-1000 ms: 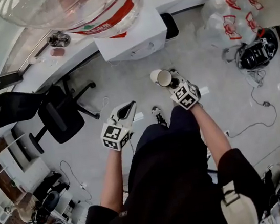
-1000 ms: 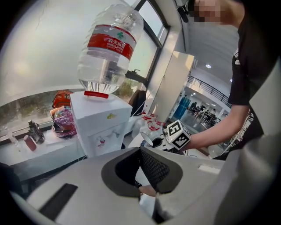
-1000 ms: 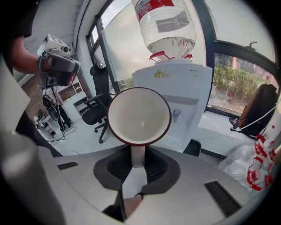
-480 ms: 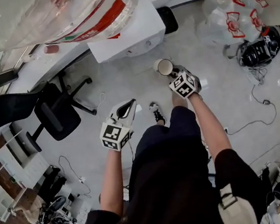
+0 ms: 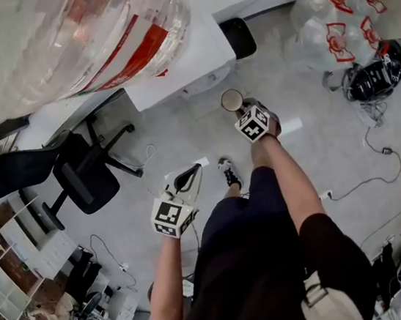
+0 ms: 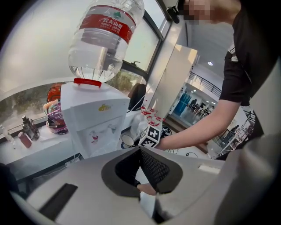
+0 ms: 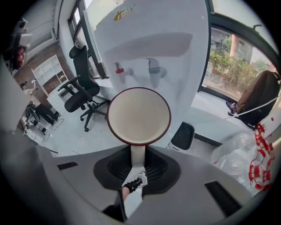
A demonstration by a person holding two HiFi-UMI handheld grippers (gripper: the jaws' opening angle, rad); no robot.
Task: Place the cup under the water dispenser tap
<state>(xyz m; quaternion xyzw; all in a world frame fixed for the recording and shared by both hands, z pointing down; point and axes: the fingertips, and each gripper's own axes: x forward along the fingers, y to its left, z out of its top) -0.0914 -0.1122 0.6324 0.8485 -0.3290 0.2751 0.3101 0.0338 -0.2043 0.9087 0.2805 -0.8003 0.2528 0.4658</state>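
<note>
- My right gripper (image 7: pixel 137 163) grips the cup (image 7: pixel 138 116) narrowly by its handle; so slim a hold may let it swing or slip.
- My left gripper (image 6: pixel 141 171) hangs aside, jaws together, empty: no second support.
- The cup hangs in the air short of the taps (image 7: pixel 153 68); its mouth blocks my view beneath, so I may misjudge the landing.
- The taps sit close together on the water dispenser (image 7: pixel 149 35); I may centre under the wrong one.
</note>
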